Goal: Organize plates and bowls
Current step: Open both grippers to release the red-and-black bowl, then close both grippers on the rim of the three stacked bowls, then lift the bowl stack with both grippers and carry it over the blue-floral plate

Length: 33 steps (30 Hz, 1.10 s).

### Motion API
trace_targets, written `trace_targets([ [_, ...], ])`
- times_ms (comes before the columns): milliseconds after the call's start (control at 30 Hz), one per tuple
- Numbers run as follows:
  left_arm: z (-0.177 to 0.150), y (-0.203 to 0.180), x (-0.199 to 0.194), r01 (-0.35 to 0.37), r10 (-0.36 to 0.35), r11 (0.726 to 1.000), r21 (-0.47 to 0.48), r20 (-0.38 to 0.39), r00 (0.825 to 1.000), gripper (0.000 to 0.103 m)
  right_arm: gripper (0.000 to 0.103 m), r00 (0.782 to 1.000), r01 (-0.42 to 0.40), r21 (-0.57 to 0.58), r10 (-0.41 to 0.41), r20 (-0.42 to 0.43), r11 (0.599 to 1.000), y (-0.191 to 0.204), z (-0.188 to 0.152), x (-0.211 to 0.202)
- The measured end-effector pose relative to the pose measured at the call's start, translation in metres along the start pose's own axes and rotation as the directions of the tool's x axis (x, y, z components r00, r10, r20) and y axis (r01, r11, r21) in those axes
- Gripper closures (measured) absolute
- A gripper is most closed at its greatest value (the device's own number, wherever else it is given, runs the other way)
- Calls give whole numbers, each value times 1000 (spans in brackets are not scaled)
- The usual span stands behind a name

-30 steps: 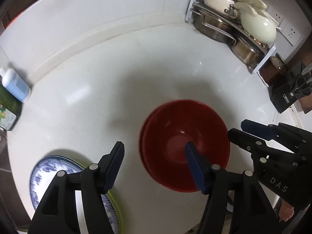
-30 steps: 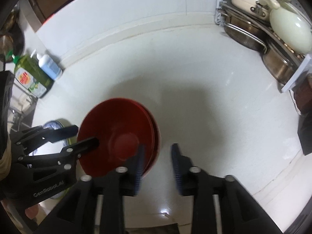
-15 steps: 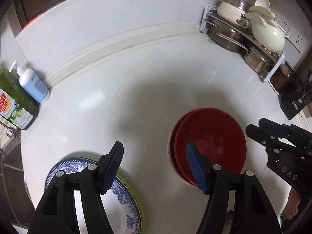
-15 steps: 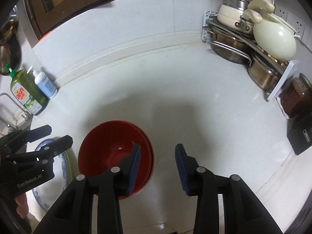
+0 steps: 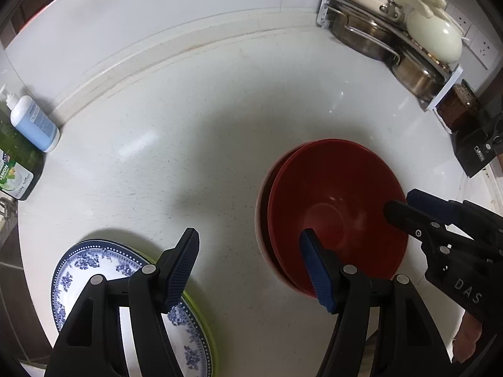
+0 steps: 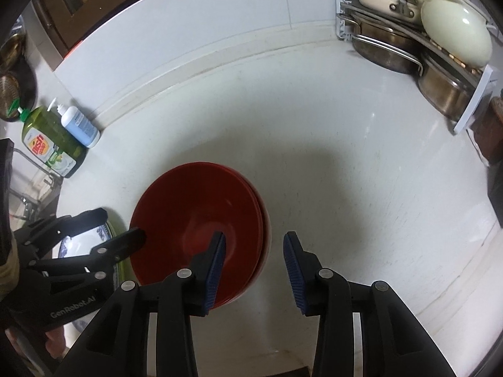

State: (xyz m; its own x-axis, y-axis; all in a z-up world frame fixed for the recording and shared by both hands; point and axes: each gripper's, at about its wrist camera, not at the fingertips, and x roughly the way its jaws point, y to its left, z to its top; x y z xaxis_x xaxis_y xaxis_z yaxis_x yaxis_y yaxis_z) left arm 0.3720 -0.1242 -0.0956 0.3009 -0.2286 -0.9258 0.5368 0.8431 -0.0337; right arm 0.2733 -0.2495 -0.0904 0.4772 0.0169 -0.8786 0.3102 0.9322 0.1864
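The left gripper (image 5: pixel 248 270), marked "GenRobot.AI", has its fingers spread and empty above the counter (image 5: pixel 188 132), between the plates (image 5: pixel 94 270) at the near edge and the stacked red bowls (image 5: pixel 333 207). The right gripper (image 6: pixel 254 267), marked "DAS", also gapes empty, one finger over the bowls' rim. A green bottle (image 5: pixel 15 169) at the counter's left edge reads "LEMON".

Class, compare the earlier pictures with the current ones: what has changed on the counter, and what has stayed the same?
The right gripper opened its fingers a little wider beside the red bowls, gripping nothing. The left gripper stayed open and empty. The nested red bowls and the blue patterned plate on its green plate stayed put, untouched.
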Motion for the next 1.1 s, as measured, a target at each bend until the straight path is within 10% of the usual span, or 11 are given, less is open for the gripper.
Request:
trace_targets([
  [467, 5, -2, 25, 45, -47, 998, -40, -62, 997, 40, 64, 996, -46, 51, 50, -80, 998, -5, -1, 28],
  [1100, 6, -4, 43, 141, -157, 979, -150, -99, 983, 75, 77, 991, -31, 91, 43, -126, 995, -14, -2, 44],
])
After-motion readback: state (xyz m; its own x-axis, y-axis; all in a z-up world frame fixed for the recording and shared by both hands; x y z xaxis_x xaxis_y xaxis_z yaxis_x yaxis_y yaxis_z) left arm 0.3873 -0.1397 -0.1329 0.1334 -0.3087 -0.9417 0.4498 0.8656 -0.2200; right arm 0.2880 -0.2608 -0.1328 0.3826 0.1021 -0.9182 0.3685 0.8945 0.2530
